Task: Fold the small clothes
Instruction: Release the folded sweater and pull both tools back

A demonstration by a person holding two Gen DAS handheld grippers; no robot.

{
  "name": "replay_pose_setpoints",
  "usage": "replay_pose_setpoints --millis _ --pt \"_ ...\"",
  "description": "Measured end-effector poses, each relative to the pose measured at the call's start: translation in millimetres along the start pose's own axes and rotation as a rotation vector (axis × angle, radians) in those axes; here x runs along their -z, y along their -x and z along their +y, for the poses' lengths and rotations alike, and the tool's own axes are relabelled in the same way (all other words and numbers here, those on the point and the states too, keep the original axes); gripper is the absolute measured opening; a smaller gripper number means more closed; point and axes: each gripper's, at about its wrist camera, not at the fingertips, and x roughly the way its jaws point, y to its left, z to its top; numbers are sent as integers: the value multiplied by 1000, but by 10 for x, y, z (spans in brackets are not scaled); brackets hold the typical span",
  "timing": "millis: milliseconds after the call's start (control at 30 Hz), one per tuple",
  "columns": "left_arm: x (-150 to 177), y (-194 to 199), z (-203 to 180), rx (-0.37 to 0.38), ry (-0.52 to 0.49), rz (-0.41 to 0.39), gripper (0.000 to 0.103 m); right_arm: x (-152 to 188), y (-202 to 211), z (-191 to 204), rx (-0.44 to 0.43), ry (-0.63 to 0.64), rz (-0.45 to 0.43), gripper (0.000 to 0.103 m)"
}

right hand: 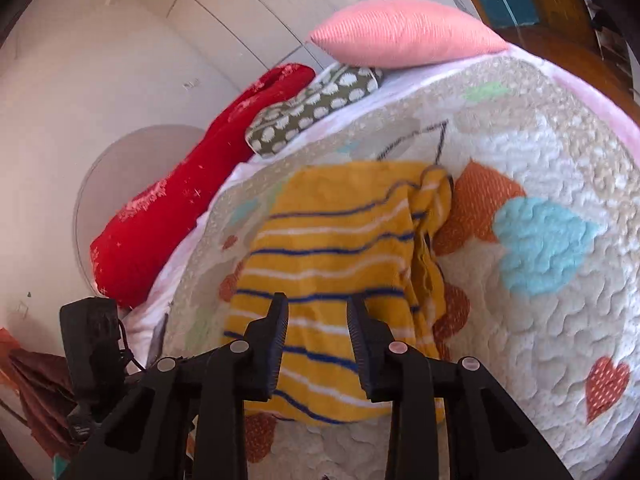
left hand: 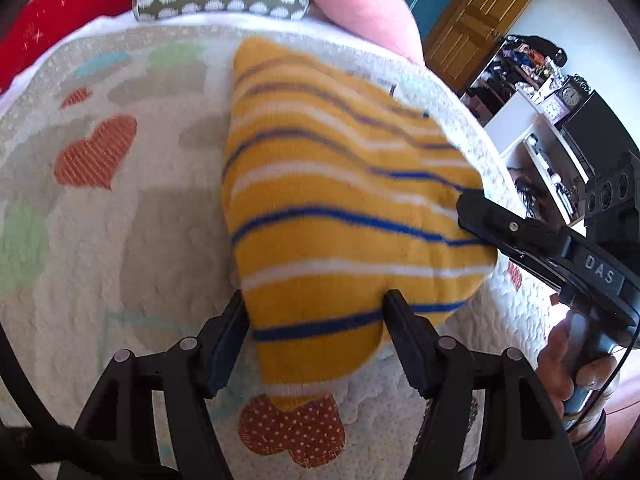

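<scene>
A yellow garment (left hand: 340,208) with blue and white stripes is spread on a quilt (left hand: 120,240) patterned with hearts. In the left wrist view, the left gripper (left hand: 316,336) is seen with its fingers parted, the near edge of the garment lying between them; whether the cloth is touched cannot be told. The right gripper (left hand: 480,216) is met at the garment's 3 o'clock edge. In the right wrist view, its fingers are held apart over the striped cloth. A pink cushion (right hand: 404,36) is found at 12 o'clock, a red cushion (right hand: 192,196) and a spotted cushion (right hand: 312,104) at 10 o'clock.
</scene>
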Motion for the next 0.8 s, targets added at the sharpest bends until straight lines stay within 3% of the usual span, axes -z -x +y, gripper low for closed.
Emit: replay_pose_setpoints --millis 33,100,167,333,467,800 --pt "46 -114 -22 5 9 17 66 82 -104 -88 48 -16 18 31" --pt "92 -66 -125 -35 -41 -23 67 211 -254 -316 112 -61 42 24" --pt "131 35 -226 -46 -76 -41 66 236 -200 -419 79 -103 10 21" --pt "341 344 -369 -139 -140 -146 67 298 108 -254 153 -22 -40 24" --pt "497 601 -424 -212 -162 -242 68 509 321 -142 227 35 -76 41" --pt "660 1121 -438 -406 -129 -427 78 998 529 100 343 99 -115 57"
